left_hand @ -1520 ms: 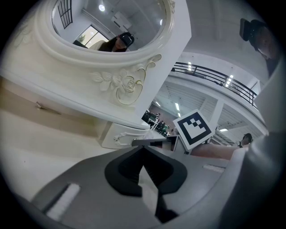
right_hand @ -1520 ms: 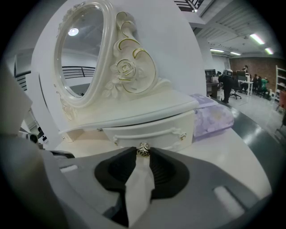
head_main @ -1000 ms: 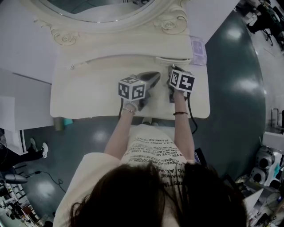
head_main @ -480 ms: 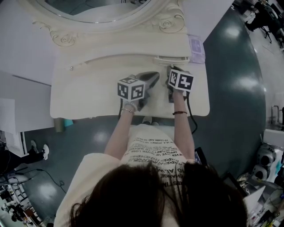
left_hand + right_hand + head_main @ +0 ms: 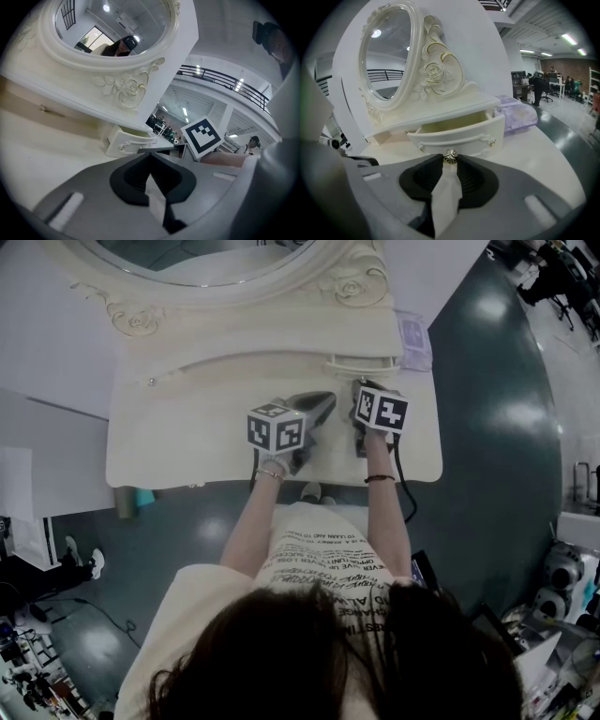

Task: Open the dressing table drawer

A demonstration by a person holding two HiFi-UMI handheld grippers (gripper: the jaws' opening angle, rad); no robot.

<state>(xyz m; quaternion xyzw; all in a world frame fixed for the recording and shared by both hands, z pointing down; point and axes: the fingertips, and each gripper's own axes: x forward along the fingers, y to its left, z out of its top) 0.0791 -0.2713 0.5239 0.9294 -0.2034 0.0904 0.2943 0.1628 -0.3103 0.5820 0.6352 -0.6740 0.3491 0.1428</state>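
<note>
Drawer [image 5: 459,136] travel is what my next move depends on. It sits at the back right corner of the dressing table [image 5: 178,427] top, tucked under the shelf that carries the mirror [image 5: 384,56], and it lies directly ahead of the right gripper [image 5: 450,161]. Its front runs crosswise to my jaws. Its slide line runs from the back edge towards the front edge, in line with the gripper, so I judge a straight pull towards me is what is called for. It already stands partly out, with its pale inside showing over the front panel. The right jaws are closed to a narrow gap on the small metal knob [image 5: 450,156] at the middle of the front, one tip pressing on each side of it. That is the hand doing the work, and it is the nearer one. The left gripper [image 5: 150,157] lies over the middle of the top, off to the left of the drawer, with its jaw tips together on nothing. A purple-patterned packet [image 5: 518,112] rests just beside the drawer at the right edge, clear of the pull line.
</note>
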